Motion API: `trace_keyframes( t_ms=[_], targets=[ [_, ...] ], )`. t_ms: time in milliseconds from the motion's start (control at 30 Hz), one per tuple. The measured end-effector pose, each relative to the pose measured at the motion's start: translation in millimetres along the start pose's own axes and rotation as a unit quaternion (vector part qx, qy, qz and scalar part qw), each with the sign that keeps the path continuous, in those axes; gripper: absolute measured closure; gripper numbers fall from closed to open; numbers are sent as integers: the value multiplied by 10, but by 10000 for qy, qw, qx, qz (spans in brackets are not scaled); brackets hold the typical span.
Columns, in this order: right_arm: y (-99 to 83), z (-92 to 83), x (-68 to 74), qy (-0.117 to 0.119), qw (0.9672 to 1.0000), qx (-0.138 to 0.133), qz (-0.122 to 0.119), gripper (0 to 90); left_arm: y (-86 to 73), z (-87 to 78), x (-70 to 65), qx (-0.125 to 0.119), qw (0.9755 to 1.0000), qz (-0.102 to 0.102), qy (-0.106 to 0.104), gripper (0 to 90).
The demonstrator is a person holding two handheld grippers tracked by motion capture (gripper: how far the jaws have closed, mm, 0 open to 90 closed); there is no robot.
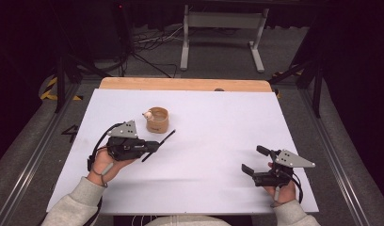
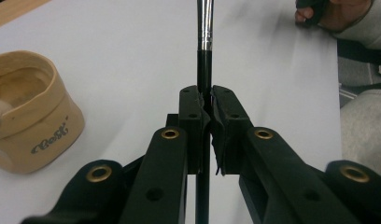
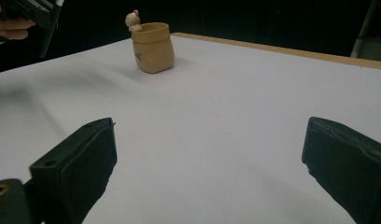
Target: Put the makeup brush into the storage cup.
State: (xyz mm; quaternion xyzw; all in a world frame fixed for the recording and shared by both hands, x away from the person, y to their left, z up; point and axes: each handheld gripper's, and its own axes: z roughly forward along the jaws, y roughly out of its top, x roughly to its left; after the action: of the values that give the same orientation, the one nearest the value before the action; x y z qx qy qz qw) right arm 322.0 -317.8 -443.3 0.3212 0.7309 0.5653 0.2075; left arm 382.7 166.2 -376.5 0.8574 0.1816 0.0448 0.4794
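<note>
So the left gripper (image 1: 155, 146) has its jaws pressed tight on a thin black brush (image 2: 205, 56) with a silver ferrule, gripped around the handle, with the rest sticking out past the jaws toward the right. It sits at the left of the white table (image 1: 218, 122). Just beyond it, on the far side, is a small tan cup (image 1: 157, 119) standing upright, with a little round figure on its rim. Over at the near right, the right gripper (image 1: 254, 160) has its jaws spread wide with nothing in them, well apart from the cup.
</note>
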Motion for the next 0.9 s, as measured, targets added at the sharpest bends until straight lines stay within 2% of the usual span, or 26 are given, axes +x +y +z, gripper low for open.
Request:
trace_keyframes(
  t_ms=[100, 233, 467, 600, 733, 900],
  targets=[
    [0, -1, -3, 8, 10000, 1, 13, 35, -4, -16, -3, -171, 9999, -4, -5, 833],
    [-2, 3, -3, 3, 10000, -1, 15, 35, 1, -46, -16, -354, 9993, 58, 104, 833],
    [-2, -2, -6, 10, 10000, 2, 34, 35, 19, -93, -22, -740, 9971, 88, 166, 833],
    [-4, 2, -5, 12, 10000, -1, 25, 35, 30, -120, -20, -871, 9958, 135, 247, 832],
    [-3, 1, -5, 13, 10000, -4, 26, 35, 33, -150, -31, -1079, 9935, 127, 349, 833],
    [-4, 2, -5, 21, 10000, 0, 23, 35, 50, -200, -25, -1428, 9888, 113, 419, 833]
  ],
)
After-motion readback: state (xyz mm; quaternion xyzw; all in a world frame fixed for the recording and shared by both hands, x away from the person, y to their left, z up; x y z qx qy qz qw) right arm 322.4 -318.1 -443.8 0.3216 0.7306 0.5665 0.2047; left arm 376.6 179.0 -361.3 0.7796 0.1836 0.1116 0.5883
